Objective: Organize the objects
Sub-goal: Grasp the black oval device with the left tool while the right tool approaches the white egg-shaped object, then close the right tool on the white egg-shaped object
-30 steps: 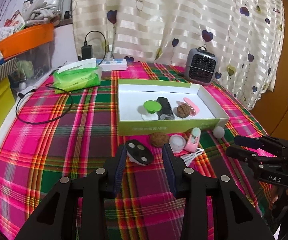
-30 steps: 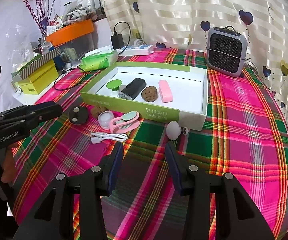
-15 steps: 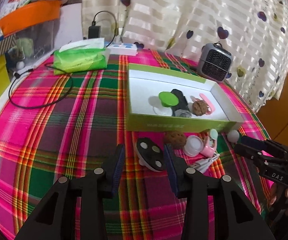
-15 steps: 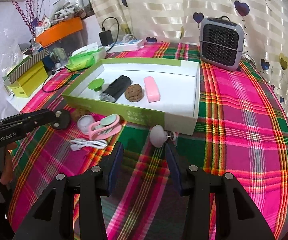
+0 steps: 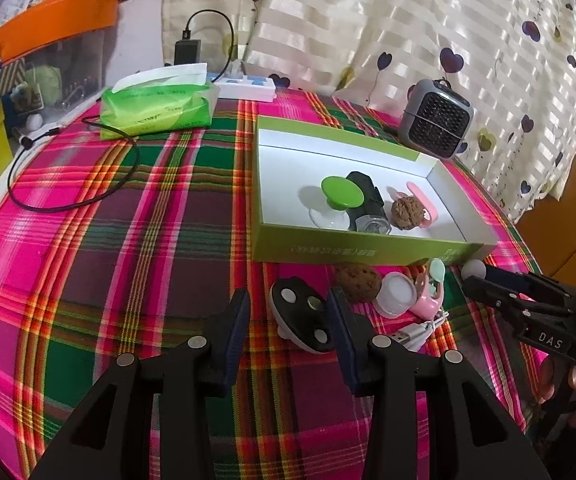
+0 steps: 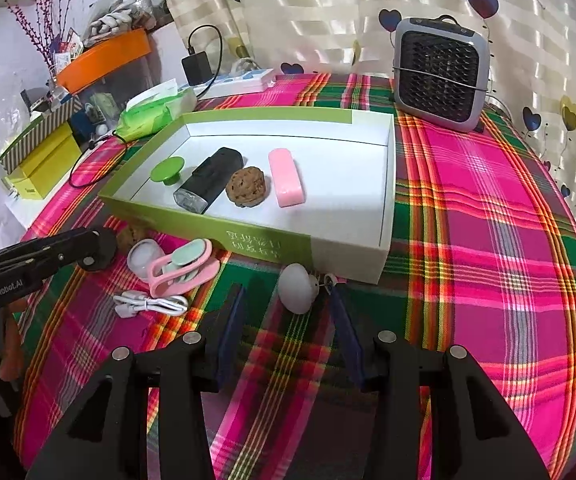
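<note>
1. Change: both views now sit lower and nearer the loose items than a second ago. The black oval disc (image 5: 303,317), then just ahead of the left tool (image 5: 288,312), now lies between its tips, and the jaws stand slightly wider.
2. Change: the white egg-shaped piece (image 6: 297,288), earlier well ahead of the right tool (image 6: 286,312), now lies just beyond its fingertips.
3. Meaning: judged from this, two pick-ups are being set up; the green box (image 5: 368,246) already holds four items.
4. State: the left tool is released, pads flanking the disc without pressing it. The right tool is likewise released and holds nothing.
5. Position: both targets rest on the plaid counter (image 5: 148,220), outside the box's near wall. Walnut (image 5: 359,282), white jar (image 5: 396,295), pink clip (image 5: 430,292) and cable (image 5: 420,330) lie between them.
</note>
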Demonstrator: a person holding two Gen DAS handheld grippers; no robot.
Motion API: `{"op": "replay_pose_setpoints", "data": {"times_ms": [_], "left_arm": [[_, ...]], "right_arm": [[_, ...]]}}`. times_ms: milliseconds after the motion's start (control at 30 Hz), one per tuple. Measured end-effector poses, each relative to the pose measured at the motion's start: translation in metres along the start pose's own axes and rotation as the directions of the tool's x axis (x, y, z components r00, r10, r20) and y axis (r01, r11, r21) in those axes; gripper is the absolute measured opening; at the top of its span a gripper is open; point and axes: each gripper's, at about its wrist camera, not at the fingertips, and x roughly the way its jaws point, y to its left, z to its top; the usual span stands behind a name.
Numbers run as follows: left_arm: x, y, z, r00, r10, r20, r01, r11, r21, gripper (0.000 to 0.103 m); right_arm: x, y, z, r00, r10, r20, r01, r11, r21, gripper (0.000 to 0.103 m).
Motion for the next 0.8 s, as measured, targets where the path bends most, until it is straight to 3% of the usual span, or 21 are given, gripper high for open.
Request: {"op": "replay_pose_setpoints", "data": {"times_ms": [467, 600, 667, 700, 800], "left_arm": [[0.0102, -0.0027, 0.0024, 1.0, -0.014, -0.016, 0.014, 1.0, 0.003, 0.037], [0.0091, -0.0039, 0.0017, 1.0, -0.022, -0.015, 0.023, 1.0, 0.005, 0.025], [0.0082, -0.0042, 0.0014, 1.0, -0.024, -0.014, 0.024, 1.0, 0.004, 0.025], [0.0082, -0.0041, 0.0013, 1.0, -0.024, -0.014, 0.024, 1.0, 0.005, 0.025], [0.0079, -0.0042, 0.0014, 1.0, -0.022, -0.014, 0.022, 1.0, 0.007, 0.025]], "right_arm": [[0.0074, -0.0081, 0.0064, 1.0, -0.016, -0.01, 0.016, 1.0, 0.018, 0.045], [0.0082, -0.0084, 0.0066, 1.0, -0.017, -0.01, 0.017, 1.0, 0.018, 0.045], [0.008, -0.0087, 0.0066, 1.0, -0.022, -0.009, 0.022, 1.0, 0.022, 0.041], [0.008, -0.009, 0.0066, 1.0, -0.023, -0.009, 0.023, 0.999, 0.023, 0.032], [0.0085, -0.0084, 0.0065, 1.0, -0.025, -0.01, 0.025, 1.0, 0.017, 0.032]]}}
